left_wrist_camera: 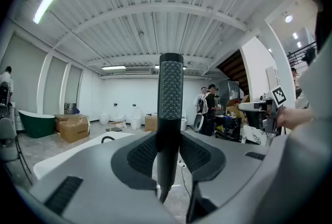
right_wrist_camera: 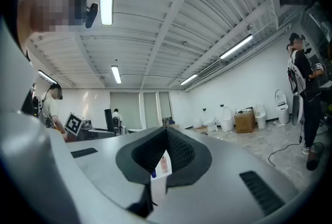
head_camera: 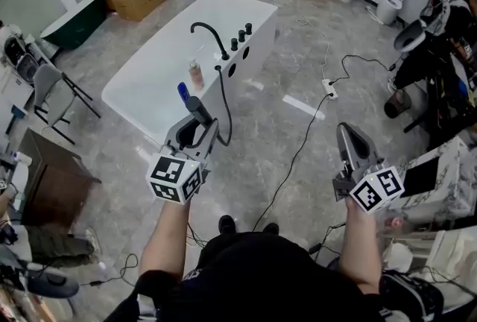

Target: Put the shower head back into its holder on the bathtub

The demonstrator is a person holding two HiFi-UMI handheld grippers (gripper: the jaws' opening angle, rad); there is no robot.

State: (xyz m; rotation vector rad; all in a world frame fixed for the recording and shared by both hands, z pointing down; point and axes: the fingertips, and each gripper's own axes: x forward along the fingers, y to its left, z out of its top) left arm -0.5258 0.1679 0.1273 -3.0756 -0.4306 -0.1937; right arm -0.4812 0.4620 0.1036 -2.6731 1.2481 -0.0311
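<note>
1. The person is standing on the floor short of the tub (head_camera: 149,82) and holding both bare forearms out in front of the body.
2. The left gripper (head_camera: 195,133) is reaching forward toward the tub's near corner and sitting roughly level.
3. Its jaws are clamping the shower head (head_camera: 197,109) by the lower part of its handle, one pad on each side.
4. In the left gripper view, the shower head (left_wrist_camera: 170,88) is standing upright across the left gripper (left_wrist_camera: 168,151), so its long axis is running vertically.
5. Its spray end is pointing up, its dotted face is turning toward the camera, and its hose end is hanging below the pads.
6. The hose (head_camera: 226,108) is running from beside the jaws up to the tub's side, below the knobs (head_camera: 241,36) and the faucet (head_camera: 211,33).
7. The shower head is being held in the air near the tub and is not touching it.
8. The right gripper (head_camera: 346,133) is hovering over the floor, well apart from the tub, and pointing level and forward.
9. In the right gripper view, the right gripper (right_wrist_camera: 167,137) is keeping its jaws pressed together.
10. A small white printed tag (right_wrist_camera: 161,170) is showing below the pads; I cannot tell whether it belongs to the gripper.
</note>
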